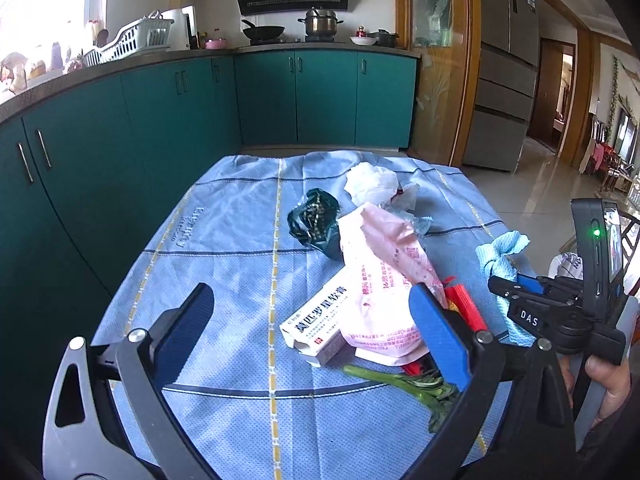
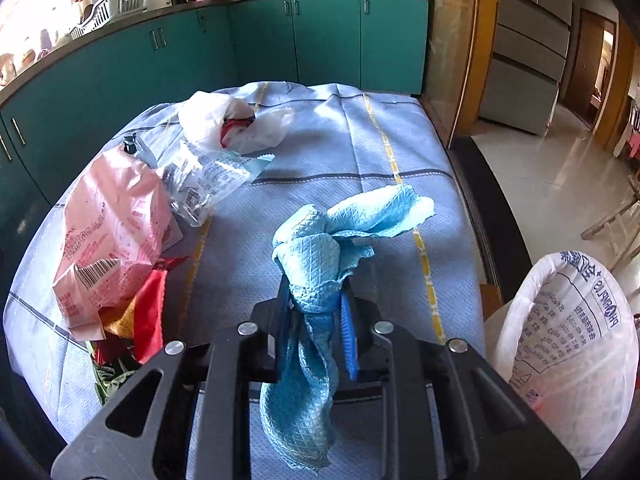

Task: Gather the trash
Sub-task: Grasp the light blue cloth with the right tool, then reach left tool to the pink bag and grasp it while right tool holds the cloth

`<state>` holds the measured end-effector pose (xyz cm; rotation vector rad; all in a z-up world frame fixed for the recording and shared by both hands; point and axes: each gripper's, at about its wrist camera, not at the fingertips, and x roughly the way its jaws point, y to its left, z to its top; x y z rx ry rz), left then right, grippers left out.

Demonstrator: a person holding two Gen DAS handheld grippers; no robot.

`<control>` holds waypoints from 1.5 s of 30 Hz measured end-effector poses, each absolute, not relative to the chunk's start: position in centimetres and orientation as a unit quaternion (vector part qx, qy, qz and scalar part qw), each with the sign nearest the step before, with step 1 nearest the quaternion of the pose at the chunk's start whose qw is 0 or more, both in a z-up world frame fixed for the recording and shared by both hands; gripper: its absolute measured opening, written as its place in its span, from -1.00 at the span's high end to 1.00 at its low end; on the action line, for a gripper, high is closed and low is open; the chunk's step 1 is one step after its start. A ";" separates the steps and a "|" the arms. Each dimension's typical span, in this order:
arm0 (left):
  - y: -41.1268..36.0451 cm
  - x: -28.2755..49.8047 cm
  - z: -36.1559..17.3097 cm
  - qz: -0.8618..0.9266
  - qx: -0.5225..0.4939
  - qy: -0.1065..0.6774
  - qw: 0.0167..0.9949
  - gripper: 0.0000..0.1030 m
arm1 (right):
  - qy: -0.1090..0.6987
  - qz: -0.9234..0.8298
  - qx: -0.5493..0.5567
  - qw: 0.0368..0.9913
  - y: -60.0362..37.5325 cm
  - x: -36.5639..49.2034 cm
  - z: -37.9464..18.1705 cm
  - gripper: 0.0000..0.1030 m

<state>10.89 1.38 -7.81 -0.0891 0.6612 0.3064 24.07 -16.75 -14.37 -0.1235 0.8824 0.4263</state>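
A crumpled light-blue waffle-textured cloth (image 2: 316, 280) sits pinched in the right gripper (image 2: 316, 308), whose two blue-padded jaws are pressed together on its twisted middle; one loose end fans out toward 1 o'clock above the jaws, the other hangs down toward 6 o'clock between the black arms. In the left wrist view the same cloth (image 1: 502, 256) shows at 3 o'clock, caught in the right gripper (image 1: 516, 286), with a person's hand (image 1: 604, 384) on the handle below.

The left gripper (image 1: 316, 320) stands with its jaws wide apart and nothing between the pads, poised over the rest of the litter: a white rectangular cardboard medicine box (image 1: 316, 330) lies between its fingers, and a pink printed plastic bag (image 1: 380, 276) rests partly on that box toward 1 o'clock. A red foil wrapper (image 1: 466, 306) pokes out just behind the right-hand finger, and a green leafy vegetable stem (image 1: 400, 384) lies at 5 o'clock of the box. Farther off at 12 o'clock are a dark green crumpled packet (image 1: 316, 220) and a white crumpled plastic bag (image 1: 370, 184). All rest on a pale-blue checked tablecloth (image 1: 224, 240). A white printed sack (image 2: 568, 344) stands open beside the table at 4 o'clock of the right wrist view.
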 end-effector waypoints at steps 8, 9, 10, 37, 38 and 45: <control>0.3 11.3 -8.8 0.142 -0.033 0.340 0.929 -0.92 | 0.420 0.211 -0.077 0.880 -16.1 23.6 -14.5 0.55; 0.3 11.3 -8.9 0.143 -0.032 0.341 0.929 -0.92 | 0.420 0.211 -0.078 0.879 -16.1 23.5 -14.5 0.54; 0.2 11.4 -8.9 0.142 -0.032 0.342 0.928 -0.92 | 0.419 0.212 -0.079 0.879 -16.1 23.5 -14.5 0.53; -0.4 11.6 -8.9 0.127 -0.046 0.338 0.931 -0.93 | 0.424 0.202 -0.108 0.876 -15.2 23.1 -15.3 -0.11; -0.3 11.6 -8.9 0.127 -0.048 0.339 0.931 -0.93 | 0.424 0.203 -0.111 0.876 -15.1 23.1 -15.4 -0.11; 0.0 11.5 -9.0 0.131 -0.053 0.340 0.930 -0.93 | 0.422 0.213 -0.120 0.873 -14.6 22.8 -15.5 0.47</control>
